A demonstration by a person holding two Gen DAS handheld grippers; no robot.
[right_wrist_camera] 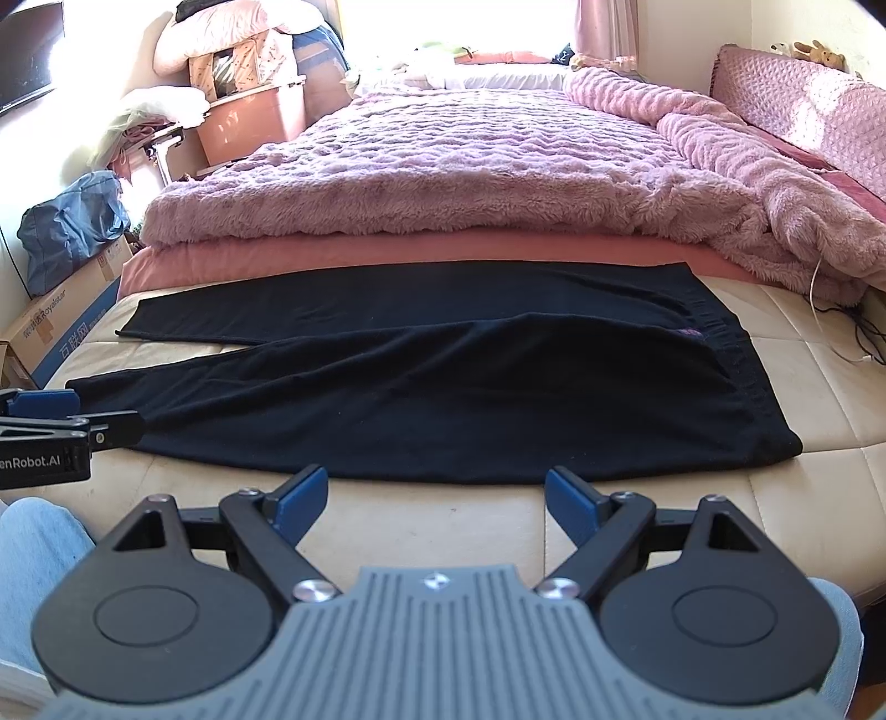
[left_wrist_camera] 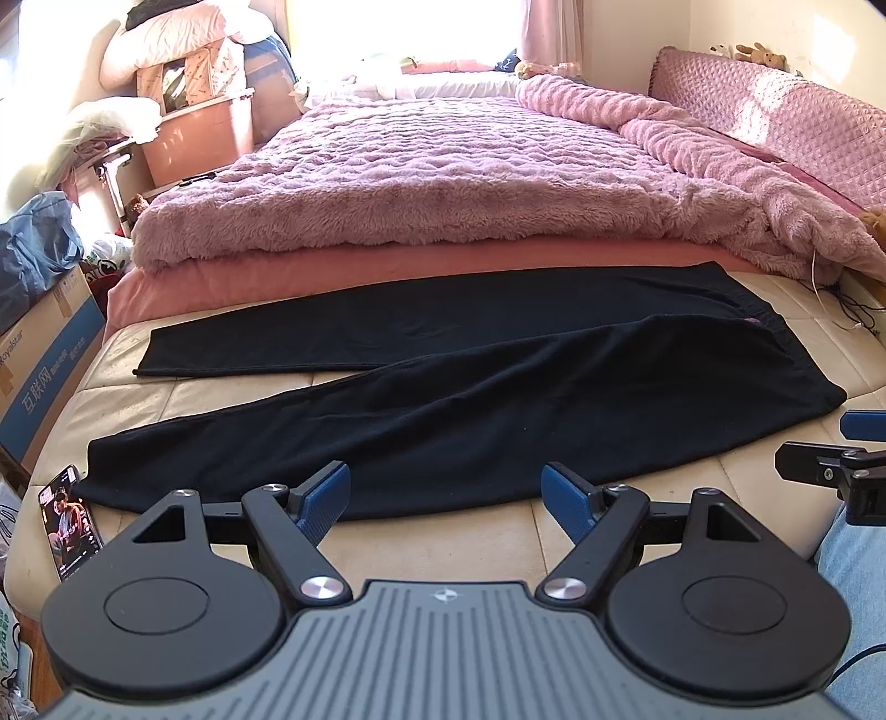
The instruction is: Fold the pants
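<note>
Black pants laid flat across mid-frame on the cream bench, legs splayed toward frame left, waistband at right, just in front of the pink blanket. Only the left wrist view shows the phone, lower left, screen lit; only the right wrist view shows a dark TV, upper left. Left gripper and right gripper both held low at the bench's near edge, fingers spread wide, nothing held, tips just short of the pants' hem.

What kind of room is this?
Most likely a bedroom: a bed with a fluffy pink blanket, a padded pink headboard with soft toys on top, and black pants spread out for folding.
</note>
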